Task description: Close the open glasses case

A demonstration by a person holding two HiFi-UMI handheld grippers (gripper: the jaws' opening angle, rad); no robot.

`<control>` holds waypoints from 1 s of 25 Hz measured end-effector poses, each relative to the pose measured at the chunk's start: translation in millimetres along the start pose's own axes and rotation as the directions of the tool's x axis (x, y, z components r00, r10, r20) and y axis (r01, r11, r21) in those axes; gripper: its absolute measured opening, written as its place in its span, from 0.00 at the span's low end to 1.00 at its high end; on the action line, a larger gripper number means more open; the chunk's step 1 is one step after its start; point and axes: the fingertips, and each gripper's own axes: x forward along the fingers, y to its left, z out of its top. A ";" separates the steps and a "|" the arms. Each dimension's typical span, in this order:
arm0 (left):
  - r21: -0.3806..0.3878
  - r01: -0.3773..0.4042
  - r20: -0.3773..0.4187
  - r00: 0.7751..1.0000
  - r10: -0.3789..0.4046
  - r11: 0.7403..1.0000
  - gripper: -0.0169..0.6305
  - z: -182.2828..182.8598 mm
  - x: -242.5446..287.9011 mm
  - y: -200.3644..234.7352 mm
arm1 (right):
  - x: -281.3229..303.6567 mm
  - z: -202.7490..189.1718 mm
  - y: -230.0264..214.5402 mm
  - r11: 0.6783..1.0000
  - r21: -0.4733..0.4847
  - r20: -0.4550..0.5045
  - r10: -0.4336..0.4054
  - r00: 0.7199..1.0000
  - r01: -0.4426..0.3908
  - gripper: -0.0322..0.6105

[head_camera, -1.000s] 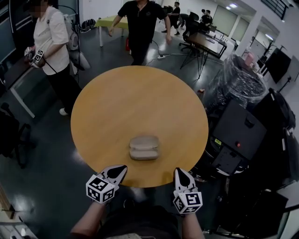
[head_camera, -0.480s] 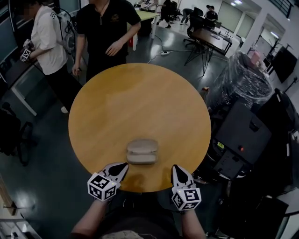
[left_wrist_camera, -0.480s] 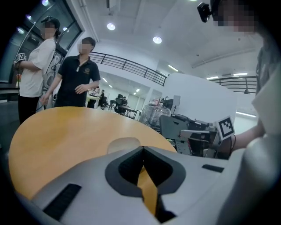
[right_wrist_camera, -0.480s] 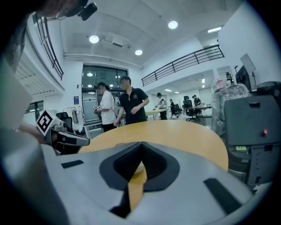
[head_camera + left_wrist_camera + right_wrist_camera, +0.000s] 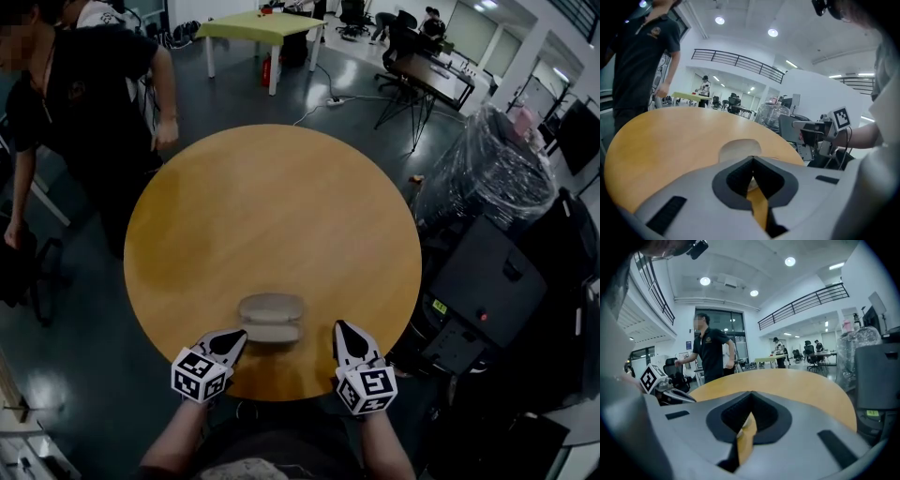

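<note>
A grey glasses case (image 5: pixel 270 318) lies open near the front edge of the round wooden table (image 5: pixel 272 206), its two halves side by side. My left gripper (image 5: pixel 239 337) is shut and empty, its tip just left of the case. My right gripper (image 5: pixel 341 329) is shut and empty too, a short way right of the case. In the left gripper view the case (image 5: pixel 739 149) shows as a rounded lid just beyond the closed left gripper (image 5: pixel 752 160), with the right gripper (image 5: pixel 819 132) off to the side. The right gripper view shows its shut right gripper (image 5: pixel 751 395) over bare table; the case is hidden there.
A person in black (image 5: pixel 80 89) stands at the table's far left edge. A dark cabinet (image 5: pixel 487 272) and a plastic-wrapped bundle (image 5: pixel 480 159) stand close on the right. A green table (image 5: pixel 262 23) and office desks are far behind.
Both grippers have come forward over the table's front edge, nearer the case on either side. The person in black has walked from behind the table round to its left.
</note>
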 end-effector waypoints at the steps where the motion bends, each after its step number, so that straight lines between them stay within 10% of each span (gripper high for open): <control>1: -0.004 -0.007 -0.011 1.000 0.007 1.000 0.04 -3.0 2.0 2.8 | 4.6 -0.6 -1.2 1.000 0.000 -0.006 0.008 1.000 -0.008 0.03; 25: -0.119 -0.014 -0.111 0.994 0.001 0.993 0.04 -68.8 8.1 13.6 | 92.2 -10.6 44.1 0.983 0.000 -0.167 0.179 0.969 -0.182 0.03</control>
